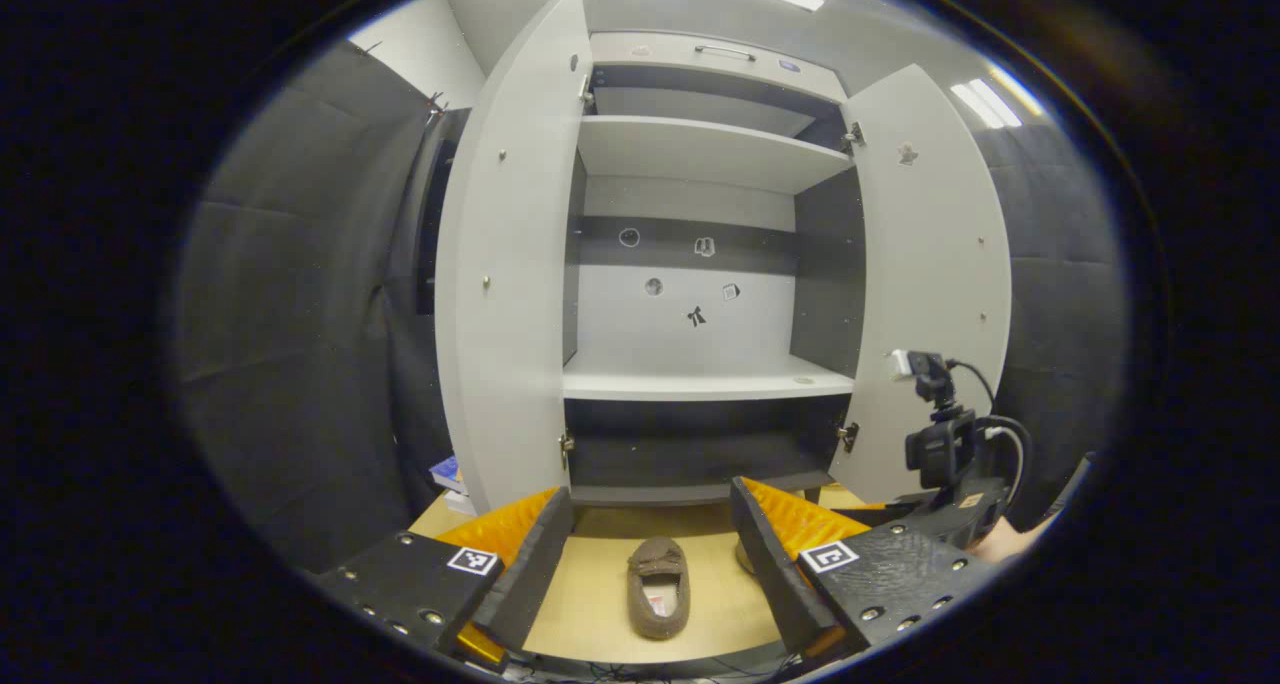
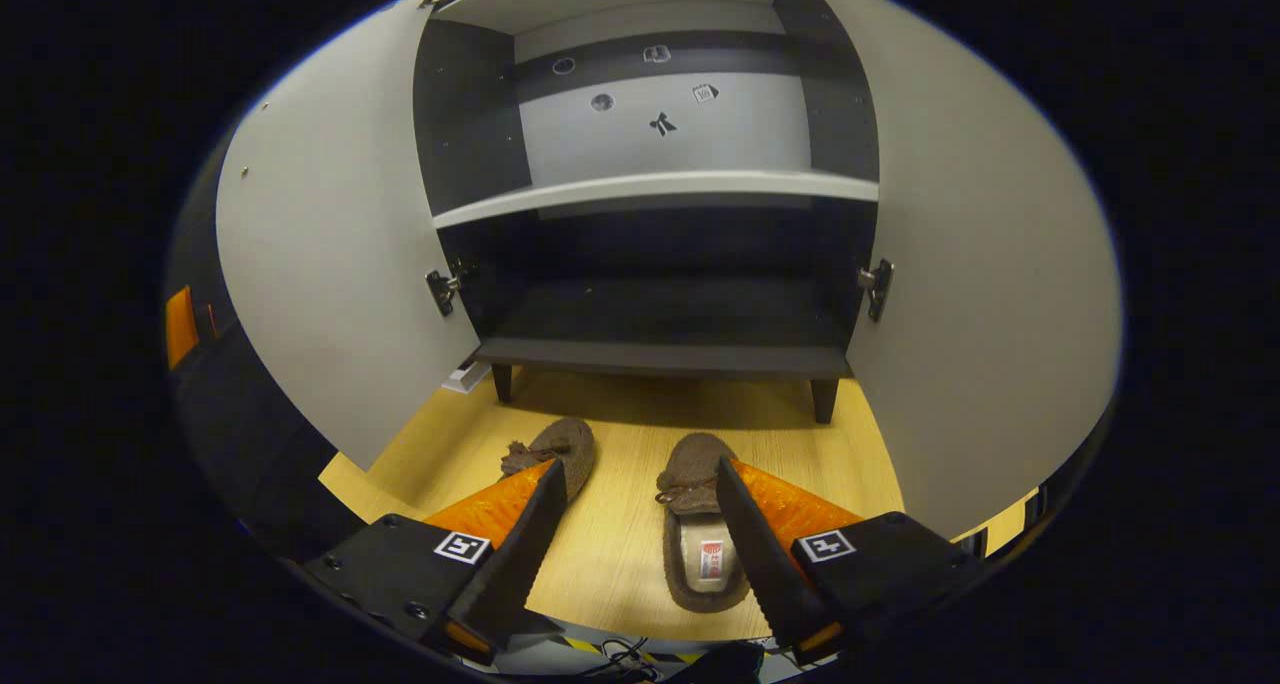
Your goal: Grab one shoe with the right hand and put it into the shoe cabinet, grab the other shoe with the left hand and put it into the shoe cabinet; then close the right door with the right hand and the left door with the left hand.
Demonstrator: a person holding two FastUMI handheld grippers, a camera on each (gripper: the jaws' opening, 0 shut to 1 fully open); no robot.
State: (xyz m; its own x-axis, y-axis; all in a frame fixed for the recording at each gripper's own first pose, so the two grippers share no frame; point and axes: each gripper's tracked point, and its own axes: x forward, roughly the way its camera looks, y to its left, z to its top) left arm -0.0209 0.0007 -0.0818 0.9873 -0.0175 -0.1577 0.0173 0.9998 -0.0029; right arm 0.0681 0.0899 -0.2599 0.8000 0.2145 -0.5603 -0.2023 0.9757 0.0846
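Two brown slippers lie on the wooden floor in front of the open shoe cabinet (image 2: pixel 665 354). In the right gripper view the left slipper (image 2: pixel 555 449) is beside my left finger, and the right slipper (image 2: pixel 700 544) lies partly under my right finger. My right gripper (image 2: pixel 638 464) is open, low over the floor, with the bare strip between the slippers in its gap. In the left gripper view one slipper (image 1: pixel 658 589) lies between the fingers of my open left gripper (image 1: pixel 650 494), which hangs higher and farther back. Both doors, left (image 1: pixel 510 294) and right (image 1: pixel 935 284), stand wide open.
The cabinet's pale shelves (image 1: pixel 700 384) and dark bottom compartment (image 2: pixel 660 304) hold nothing. The other gripper's camera mount (image 1: pixel 940 444) and a hand (image 1: pixel 1010 542) are by the right door. A small blue and white stack (image 1: pixel 450 476) lies left of the cabinet. Cables (image 2: pixel 630 654) run along the near floor edge.
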